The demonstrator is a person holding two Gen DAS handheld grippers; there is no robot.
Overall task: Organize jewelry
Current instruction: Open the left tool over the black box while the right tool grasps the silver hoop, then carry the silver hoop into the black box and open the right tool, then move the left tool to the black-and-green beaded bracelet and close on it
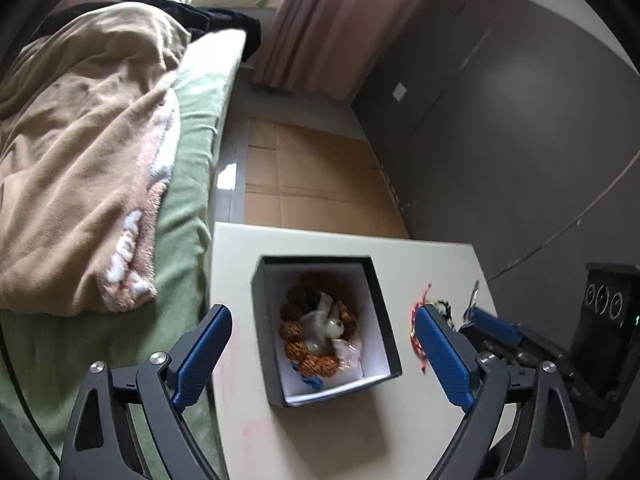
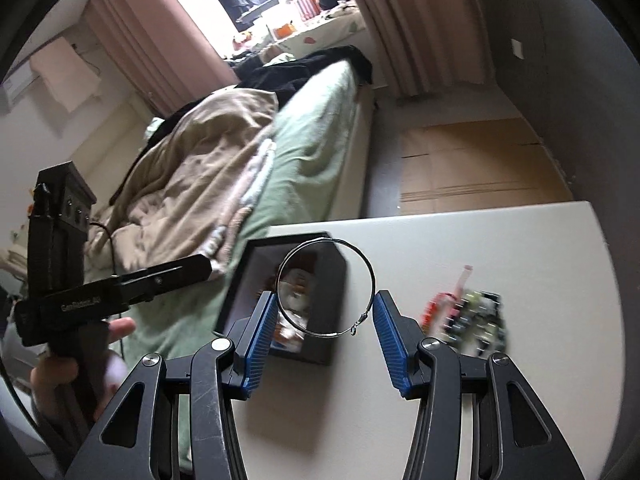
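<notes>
A black box (image 1: 382, 326) with a white lining stands on the white table (image 1: 340, 432). It holds brown beaded bracelets and pale stones (image 1: 318, 338). My left gripper (image 1: 322, 354) is open above it, fingers on either side. A red cord bracelet (image 1: 416, 334) and a dark beaded piece (image 1: 444, 306) lie right of the box. In the right wrist view my right gripper (image 2: 325, 330) grips a thin silver bangle (image 2: 370, 270) between its pads, above the box (image 2: 324, 344). Blurred beads and red cord (image 2: 468, 314) lie to its right.
A bed with a green sheet (image 1: 188, 216) and a tan blanket (image 1: 80, 152) runs along the table's left side. Cardboard (image 1: 316, 188) covers the floor beyond the table. A grey wall (image 1: 520, 120) is at the right.
</notes>
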